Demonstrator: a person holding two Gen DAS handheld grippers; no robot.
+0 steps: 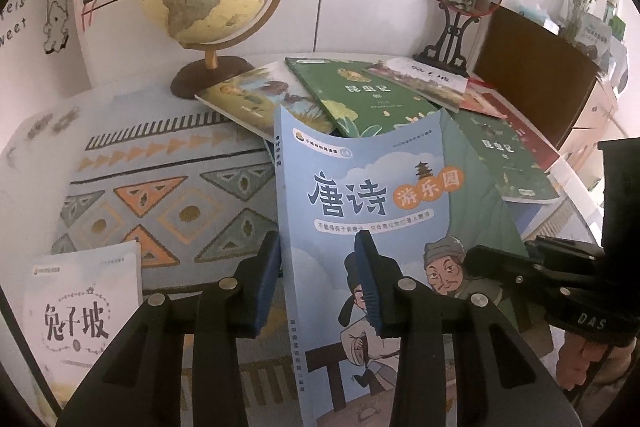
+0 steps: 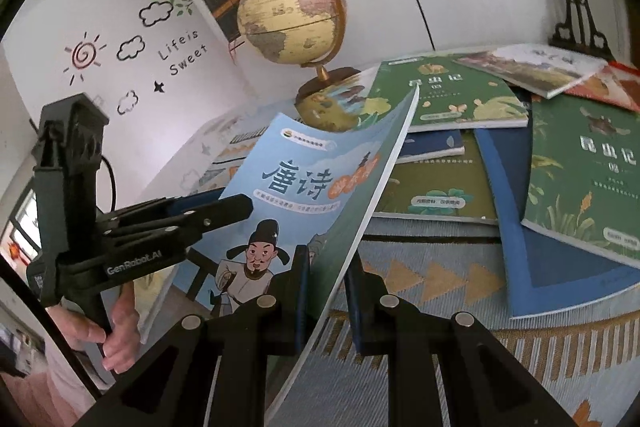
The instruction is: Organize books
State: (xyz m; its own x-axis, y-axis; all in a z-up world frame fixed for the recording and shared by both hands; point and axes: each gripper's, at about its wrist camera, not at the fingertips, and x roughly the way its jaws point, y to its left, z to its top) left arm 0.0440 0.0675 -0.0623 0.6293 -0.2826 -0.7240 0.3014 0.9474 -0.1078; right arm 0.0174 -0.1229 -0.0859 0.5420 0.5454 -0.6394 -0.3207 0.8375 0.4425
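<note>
Left wrist view: the blue book [image 1: 372, 211] stands upright between both tools, lifted off the patterned tabletop [image 1: 160, 187], its long axis running up and away toward the pile of green books [image 1: 360, 95]. The left tool [image 1: 320, 279] is closed on the spine edge; the right tool [image 2: 326, 267] is closed on the opposite, page edge. The white book [image 1: 80, 311] lies flat at lower left, nearest the left tool, likely where this one goes.
</note>
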